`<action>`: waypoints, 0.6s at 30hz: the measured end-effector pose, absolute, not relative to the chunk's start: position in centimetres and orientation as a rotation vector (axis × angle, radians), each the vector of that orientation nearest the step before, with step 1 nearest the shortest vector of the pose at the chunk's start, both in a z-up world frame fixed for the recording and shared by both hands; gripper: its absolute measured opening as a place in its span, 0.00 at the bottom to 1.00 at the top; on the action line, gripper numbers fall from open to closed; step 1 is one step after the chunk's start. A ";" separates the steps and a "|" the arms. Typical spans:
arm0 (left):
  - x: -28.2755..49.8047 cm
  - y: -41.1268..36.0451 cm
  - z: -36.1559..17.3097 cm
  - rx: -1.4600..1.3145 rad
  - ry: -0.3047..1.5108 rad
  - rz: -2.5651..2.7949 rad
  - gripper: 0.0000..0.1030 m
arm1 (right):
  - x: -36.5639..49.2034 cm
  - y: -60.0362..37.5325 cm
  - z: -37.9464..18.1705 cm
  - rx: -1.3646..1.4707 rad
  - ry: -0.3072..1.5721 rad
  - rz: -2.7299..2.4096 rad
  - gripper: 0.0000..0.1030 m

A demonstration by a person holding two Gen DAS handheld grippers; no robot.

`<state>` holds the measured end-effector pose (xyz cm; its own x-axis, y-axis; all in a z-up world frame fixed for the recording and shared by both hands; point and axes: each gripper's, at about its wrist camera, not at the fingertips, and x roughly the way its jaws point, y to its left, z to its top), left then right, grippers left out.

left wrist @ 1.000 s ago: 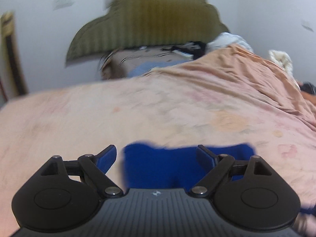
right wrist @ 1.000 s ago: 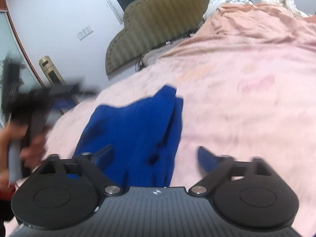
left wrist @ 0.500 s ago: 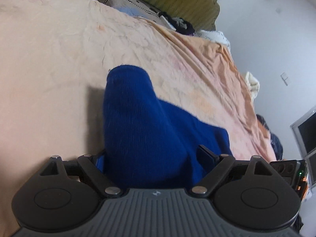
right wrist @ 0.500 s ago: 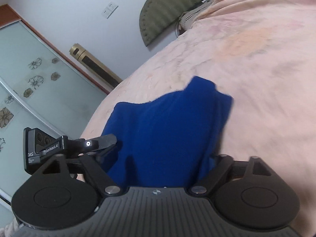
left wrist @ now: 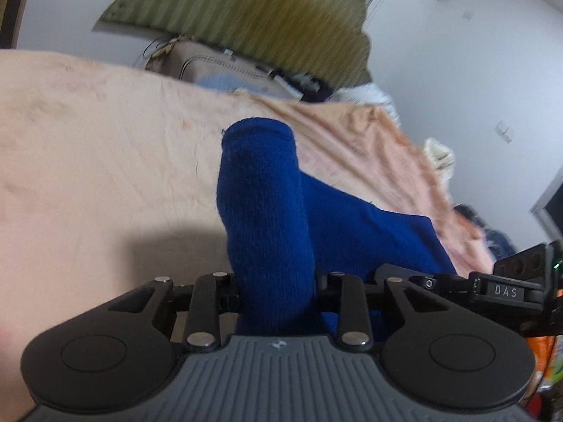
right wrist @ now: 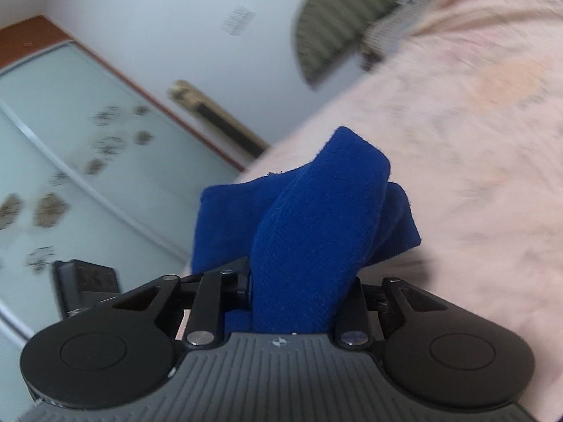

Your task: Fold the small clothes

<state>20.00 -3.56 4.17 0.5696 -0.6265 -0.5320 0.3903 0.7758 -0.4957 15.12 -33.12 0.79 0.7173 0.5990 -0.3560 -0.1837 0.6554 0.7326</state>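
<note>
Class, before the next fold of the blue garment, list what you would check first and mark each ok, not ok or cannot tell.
1. Left gripper jaws closing with blue knit garment between them: ok.
2. Right gripper jaws closing on the same garment: ok.
3. Garment smooth and flat: not ok, bunched up between the jaws.
4. Pink bedsheet bare beyond the garment: ok.
5. Garment's far edge lying flat: cannot tell.

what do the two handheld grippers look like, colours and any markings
Both the left gripper and the right gripper are matte black: a grey ribbed centre plate with a small logo, two round black discs, black linkage arms with silver pivot pins. A white "DAS" label marks the right one.
</note>
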 end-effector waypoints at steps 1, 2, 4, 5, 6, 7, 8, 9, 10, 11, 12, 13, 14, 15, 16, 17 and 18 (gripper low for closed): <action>19.7 -2.8 5.2 -0.343 0.746 -0.622 0.29 | 14.5 -32.8 1.8 0.729 0.609 0.505 0.29; 19.8 -2.4 6.1 -0.339 0.742 -0.626 0.29 | 14.4 -32.5 2.6 0.724 0.597 0.517 0.29; 20.9 -1.5 6.9 -0.347 0.751 -0.615 0.30 | 15.5 -32.2 3.4 0.713 0.598 0.507 0.30; 21.7 -1.2 6.7 -0.351 0.757 -0.596 0.30 | 16.6 -32.0 3.3 0.701 0.608 0.483 0.30; 22.9 -1.1 6.3 -0.348 0.764 -0.579 0.30 | 17.7 -32.0 2.8 0.691 0.622 0.446 0.30; 24.1 -1.3 5.5 -0.335 0.774 -0.552 0.31 | 19.0 -31.8 2.1 0.684 0.639 0.415 0.30; 25.2 -1.7 4.6 -0.322 0.782 -0.506 0.31 | 20.3 -31.6 1.2 0.671 0.654 0.395 0.31; 26.6 -2.3 3.4 -0.287 0.801 -0.466 0.33 | 21.6 -31.4 0.4 0.637 0.668 0.373 0.35; 27.6 -2.7 2.4 -0.242 0.828 -0.419 0.34 | 22.7 -31.2 -0.4 0.604 0.690 0.321 0.40; 28.4 -3.0 1.4 -0.202 0.857 -0.365 0.34 | 23.4 -31.1 -1.1 0.575 0.717 0.252 0.41; 28.9 -3.1 0.7 -0.164 0.880 -0.317 0.36 | 23.6 -31.0 -1.4 0.531 0.737 0.185 0.42; 29.0 -3.0 0.3 -0.136 0.877 -0.294 0.45 | 23.1 -30.9 -1.5 0.489 0.737 0.143 0.46; 28.4 -2.6 0.4 -0.124 0.848 -0.294 0.51 | 22.2 -30.8 -1.1 0.445 0.721 0.127 0.51; 27.7 -2.2 0.8 -0.111 0.815 -0.286 0.66 | 20.9 -30.7 -0.7 0.399 0.698 0.117 0.58; 26.8 -1.7 1.3 -0.084 0.779 -0.262 0.74 | 19.6 -30.6 -0.2 0.356 0.680 0.100 0.61; 25.8 -1.4 1.7 -0.051 0.748 -0.234 0.75 | 17.9 -30.5 0.4 0.312 0.666 0.073 0.61; 24.6 -1.3 2.2 -0.012 0.722 -0.208 0.75 | 16.5 -30.3 0.8 0.285 0.655 0.050 0.62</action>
<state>24.57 -1.29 2.20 0.7310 -0.1931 -0.6545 0.1848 0.9793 -0.0826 16.49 -30.29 0.76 0.7934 0.1349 -0.5936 0.0438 0.9599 0.2768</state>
